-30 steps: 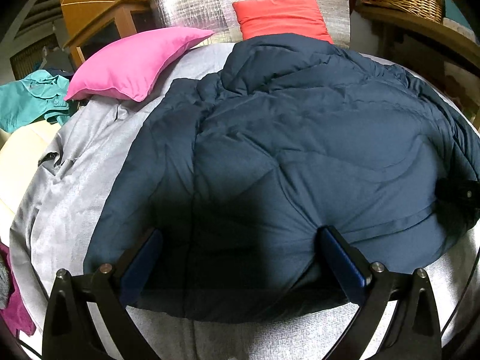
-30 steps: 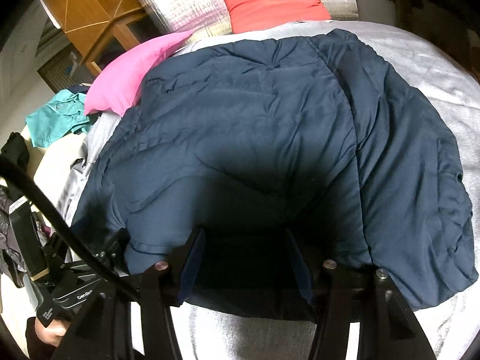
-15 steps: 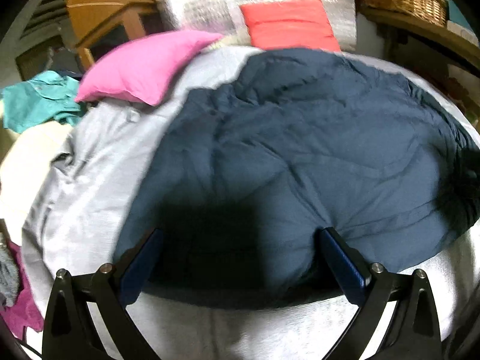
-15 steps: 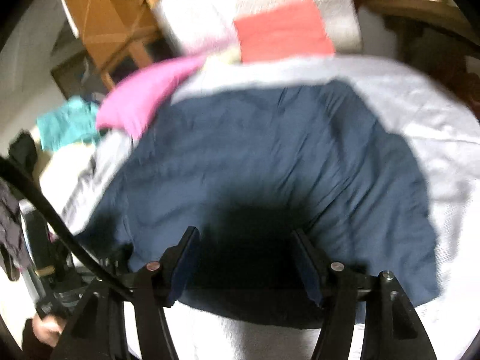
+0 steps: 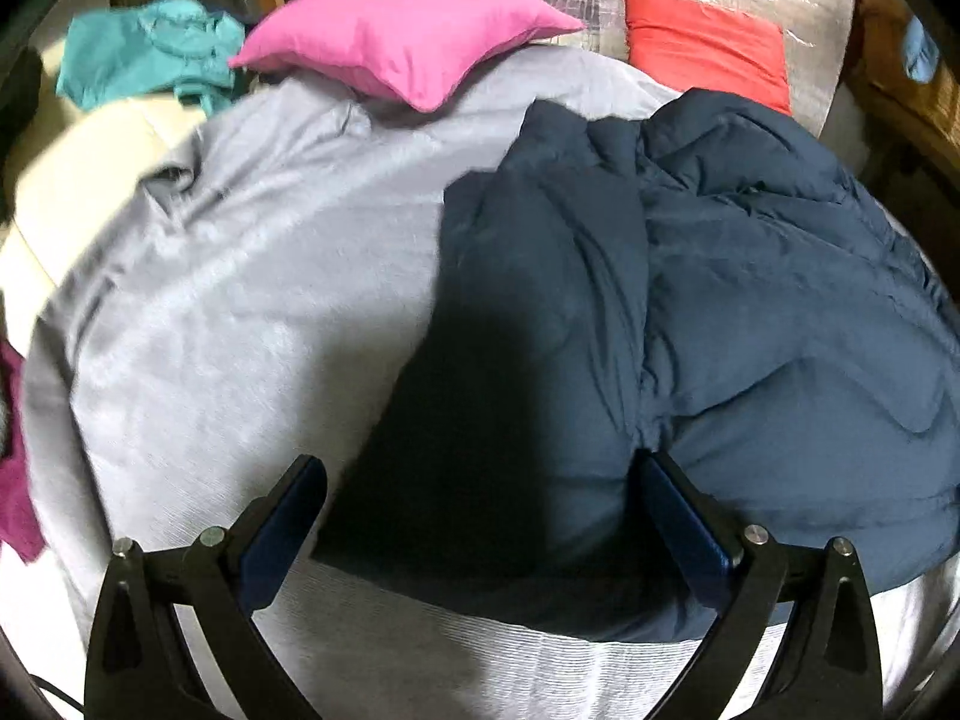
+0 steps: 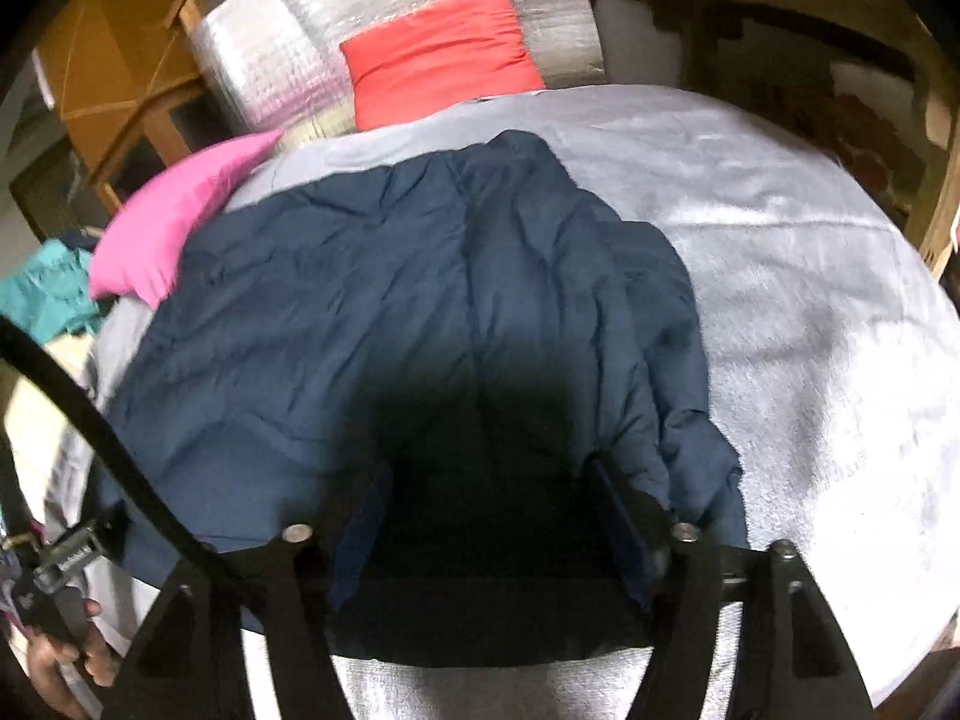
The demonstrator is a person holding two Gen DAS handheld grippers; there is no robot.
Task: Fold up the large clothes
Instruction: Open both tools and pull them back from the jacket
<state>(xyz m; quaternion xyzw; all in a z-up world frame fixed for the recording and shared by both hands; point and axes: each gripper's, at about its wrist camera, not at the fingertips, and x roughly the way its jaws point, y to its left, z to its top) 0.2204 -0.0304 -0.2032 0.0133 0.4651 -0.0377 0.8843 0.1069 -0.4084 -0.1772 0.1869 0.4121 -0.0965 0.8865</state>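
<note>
A puffy navy jacket (image 5: 690, 330) lies folded on the grey bed cover (image 5: 240, 300). It also shows in the right wrist view (image 6: 390, 312). My left gripper (image 5: 480, 498) is open, its jaws wide apart over the jacket's near left edge, holding nothing. My right gripper (image 6: 486, 504) is open too, jaws spread over the jacket's near hem, which lies in deep shadow. The left gripper's body (image 6: 60, 564), held by a hand, shows at the lower left of the right wrist view.
A pink pillow (image 5: 402, 36) and a red pillow (image 5: 702, 42) lie at the head of the bed before a silver padded headboard (image 6: 384, 30). Teal clothing (image 5: 144, 54) lies far left. Wooden furniture (image 6: 114, 60) stands behind. A magenta cloth (image 5: 15, 480) hangs at the left edge.
Both grippers have moved away from the jacket's hem; the left one shifted left, so the jacket now sits to its right. The jacket looks narrower, with its left part folded over.
</note>
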